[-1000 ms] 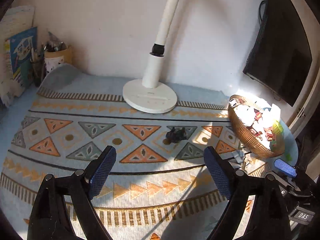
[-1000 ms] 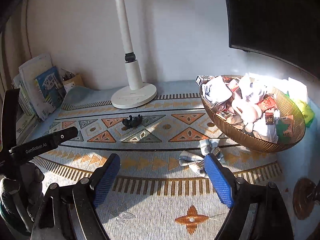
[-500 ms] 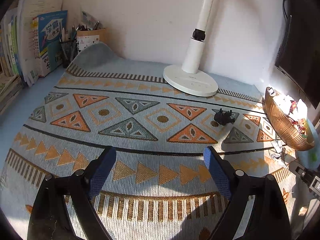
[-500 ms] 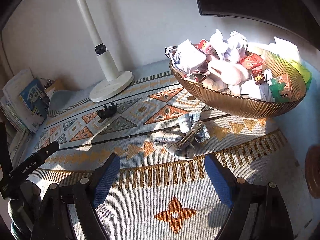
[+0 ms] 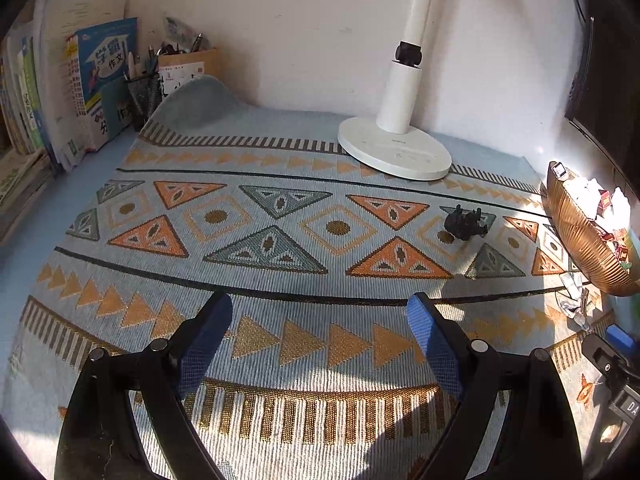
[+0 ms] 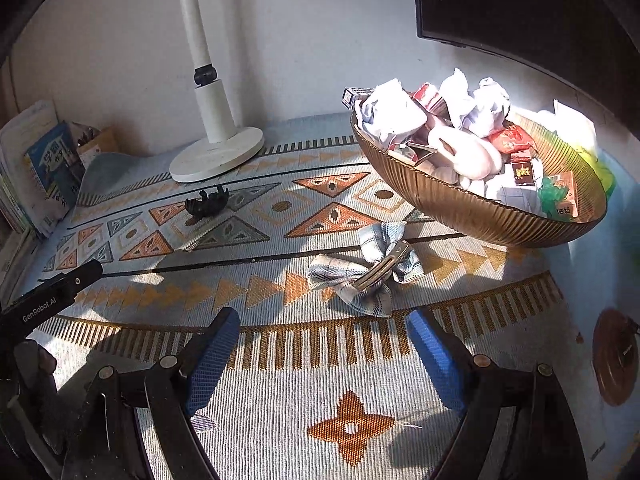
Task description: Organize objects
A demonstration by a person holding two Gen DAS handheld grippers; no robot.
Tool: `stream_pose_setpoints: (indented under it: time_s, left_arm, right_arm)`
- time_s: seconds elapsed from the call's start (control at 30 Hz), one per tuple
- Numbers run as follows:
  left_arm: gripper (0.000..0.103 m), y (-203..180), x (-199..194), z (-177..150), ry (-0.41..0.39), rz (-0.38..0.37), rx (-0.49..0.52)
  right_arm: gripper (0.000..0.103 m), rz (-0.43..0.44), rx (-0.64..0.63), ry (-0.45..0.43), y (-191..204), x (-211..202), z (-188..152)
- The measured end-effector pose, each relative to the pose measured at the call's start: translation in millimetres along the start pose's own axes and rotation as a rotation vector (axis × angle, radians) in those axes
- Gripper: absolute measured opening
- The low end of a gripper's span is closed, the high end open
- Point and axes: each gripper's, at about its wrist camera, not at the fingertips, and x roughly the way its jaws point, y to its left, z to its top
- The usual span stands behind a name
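Note:
A plaid bow hair clip (image 6: 366, 266) lies on the patterned cloth just ahead of my right gripper (image 6: 322, 346), which is open and empty. It shows small at the right edge of the left wrist view (image 5: 574, 298). A small black animal figure (image 5: 466, 222) stands on the cloth ahead and to the right of my left gripper (image 5: 320, 330), which is open and empty; it also shows in the right wrist view (image 6: 208, 204). A ribbed bronze bowl (image 6: 460, 204) full of crumpled papers and small packets stands behind the bow; it shows in the left wrist view (image 5: 576, 240).
A white lamp base (image 5: 394, 152) stands at the back by the wall. Books (image 5: 96, 80) and a pen holder (image 5: 142, 92) stand at the back left. A dark monitor (image 6: 520, 12) hangs at the right. A round brown coaster (image 6: 614, 356) lies at the right edge.
My right gripper has moved closer to the bow and bowl. My left gripper has swung left then eased back right, with the black figure nearer centre.

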Motion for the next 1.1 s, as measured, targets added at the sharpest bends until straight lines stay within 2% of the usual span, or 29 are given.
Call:
stream_pose_setpoints:
  time_s: [0.2,0.27,0.37,0.5,0.57,0.6,0.67,0.83,0.9,0.93,1.1]
  left_arm:
    - [0.089,-0.1,3.0,0.4,0.017,0.011,-0.001]
    - [0.089,-1.1,7.4,0.9,0.041,0.039,0.000]
    - [0.089,-0.8,16.5,3.5,0.089,0.125,-0.004]
    - [0.090,9.7,29.1,8.1,0.151,0.163,-0.039]
    - [0.096,12.2,31.8,10.3,0.149,0.195,-0.018]
    - [0.103,13.9,33.8,11.3,0.155,0.205,-0.012]
    - [0.103,22.3,36.6,11.8,0.164,0.169,-0.052]
    - [0.103,25.9,35.3,12.1,0.149,0.157,-0.034]
    - [0.103,25.3,33.9,11.7,0.150,0.158,-0.032]
    - [0.103,25.3,33.3,11.8,0.150,0.159,-0.031]
    - [0.103,26.3,31.0,11.9,0.151,0.157,-0.030]
  right_arm:
    - [0.086,0.001,-0.024,-0.008,3.6,-1.0,-0.4]
    - [0.086,0.052,-0.075,-0.013,12.0,-3.9,-1.4]
    - [0.086,0.106,-0.171,0.035,36.1,-1.0,-4.5]
    - [0.086,0.182,-0.205,0.127,72.2,13.0,-2.5]
    - [0.086,0.124,-0.242,0.139,91.3,23.5,-0.4]
    - [0.086,0.086,-0.258,0.142,98.5,29.5,0.6]
    - [0.086,0.053,-0.270,0.158,106.0,41.9,3.2]
    - [0.090,0.045,-0.235,0.185,104.7,54.3,4.8]
    - [0.103,0.055,-0.220,0.195,102.8,58.0,4.7]
    - [0.103,0.058,-0.206,0.203,101.7,60.0,4.5]
    - [0.103,0.040,-0.201,0.142,108.9,56.4,-1.0]
